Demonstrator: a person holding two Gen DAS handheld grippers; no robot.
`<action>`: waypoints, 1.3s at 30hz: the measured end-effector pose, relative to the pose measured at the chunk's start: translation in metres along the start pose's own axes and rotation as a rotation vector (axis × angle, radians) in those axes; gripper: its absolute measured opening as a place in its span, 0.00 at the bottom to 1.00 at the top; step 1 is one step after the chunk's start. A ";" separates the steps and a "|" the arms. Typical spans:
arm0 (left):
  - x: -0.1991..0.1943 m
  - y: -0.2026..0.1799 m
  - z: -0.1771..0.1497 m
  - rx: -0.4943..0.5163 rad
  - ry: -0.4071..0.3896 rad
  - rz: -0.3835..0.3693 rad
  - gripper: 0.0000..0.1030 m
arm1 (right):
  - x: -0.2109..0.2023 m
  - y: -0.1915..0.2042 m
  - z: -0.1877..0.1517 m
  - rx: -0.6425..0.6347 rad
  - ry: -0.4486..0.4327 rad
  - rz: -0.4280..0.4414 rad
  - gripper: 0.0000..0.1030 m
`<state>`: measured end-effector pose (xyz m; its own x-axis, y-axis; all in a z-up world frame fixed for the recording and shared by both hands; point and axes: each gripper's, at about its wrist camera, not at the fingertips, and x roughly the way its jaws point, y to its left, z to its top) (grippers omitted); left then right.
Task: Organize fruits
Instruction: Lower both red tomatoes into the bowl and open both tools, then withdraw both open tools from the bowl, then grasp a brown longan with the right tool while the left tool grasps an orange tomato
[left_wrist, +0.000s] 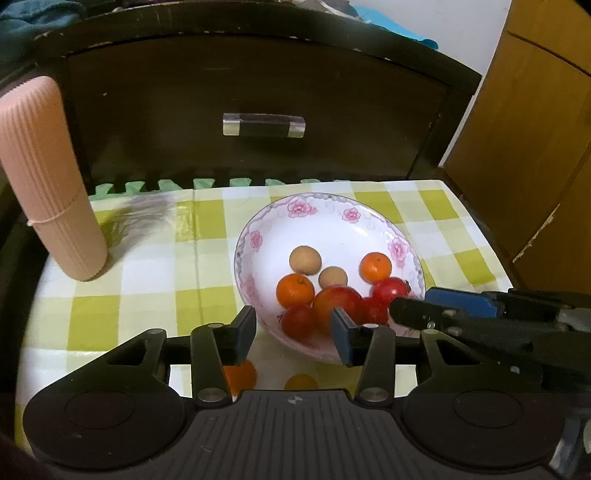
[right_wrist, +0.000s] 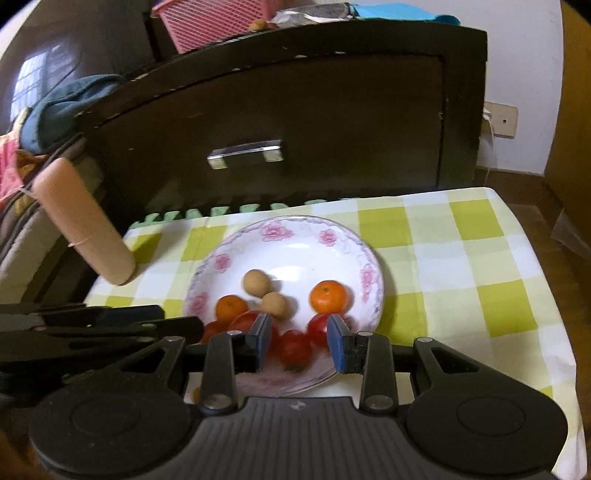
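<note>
Closest to the lens in the left view were two small oranges (left_wrist: 240, 376) sitting on the checked tablecloth (left_wrist: 147, 266), tucked right under the left claw (left_wrist: 293, 326) and half hidden by its frame. The second one (left_wrist: 301, 382) just peeked out above the body. Those looked like the fruits not yet sorted. The rest were already in the flowered plate (left_wrist: 332, 221): two oranges, two tan round ones, a cluster of red ones at the near rim.

The left claw's jaws stood apart with nothing between them, hanging over the near edge of the plate. So the loose oranges lay below and behind its fingertips, toward the person, not ahead. I'd guess it needed to pull back and dip to get them.

The right claw (right_wrist: 299, 343) was also parted, with no pad pressing on anything, sitting over the red fruits at the plate's near rim. One loose orange (right_wrist: 197, 393) barely showed under its left side, so the left hand was the nearer one.
</note>
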<state>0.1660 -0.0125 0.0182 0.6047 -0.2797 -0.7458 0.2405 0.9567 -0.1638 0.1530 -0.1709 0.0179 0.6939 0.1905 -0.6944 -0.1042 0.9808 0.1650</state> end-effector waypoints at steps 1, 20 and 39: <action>-0.003 0.001 -0.002 0.003 -0.003 0.007 0.52 | -0.002 0.003 -0.002 -0.005 -0.001 0.006 0.31; -0.033 0.036 -0.017 -0.042 0.039 0.039 0.57 | 0.007 0.053 -0.053 -0.146 0.084 0.071 0.31; -0.015 0.037 -0.022 -0.031 0.078 0.052 0.62 | 0.056 0.074 -0.059 -0.199 0.093 0.089 0.26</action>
<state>0.1486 0.0289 0.0091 0.5541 -0.2239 -0.8018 0.1862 0.9721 -0.1427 0.1419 -0.0852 -0.0506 0.6080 0.2708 -0.7463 -0.3066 0.9472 0.0939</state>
